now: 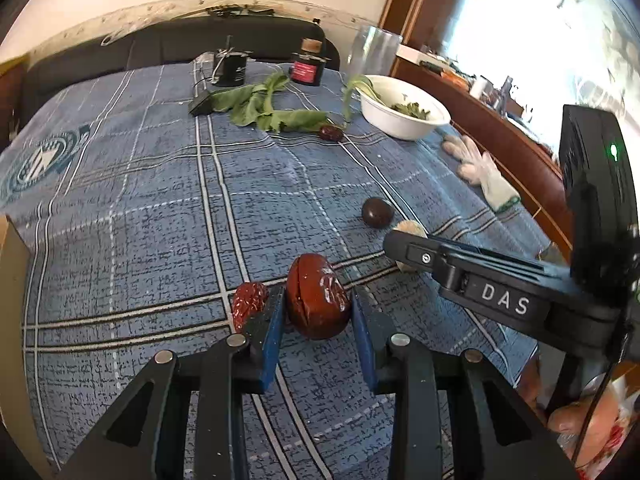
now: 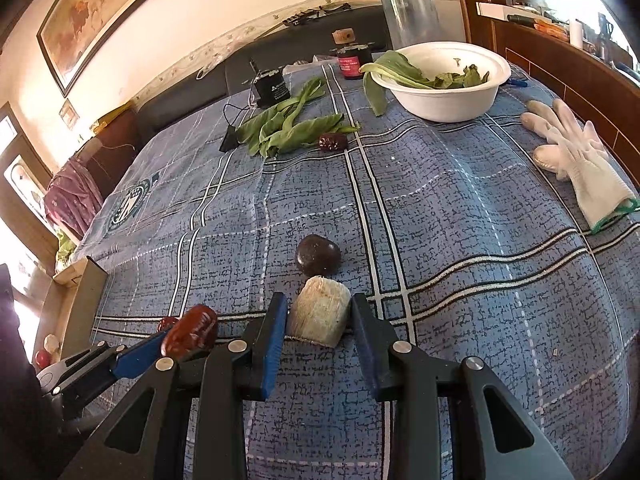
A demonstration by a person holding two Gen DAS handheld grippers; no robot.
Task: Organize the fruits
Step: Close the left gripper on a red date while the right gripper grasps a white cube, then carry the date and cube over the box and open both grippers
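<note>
Dark fruit (image 2: 318,255) just beyond right gripper (image 2: 319,322) (gloves (image 2: 576,160) well apart).

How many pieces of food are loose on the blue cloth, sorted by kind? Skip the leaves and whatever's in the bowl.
Red dates: 3 (large one between the left tool's fingers, wrinkled one beside it, far one by the leaves)
Dark round fruit: 1
Pale cut chunk, kind unclear: 1
Total: 5
</note>
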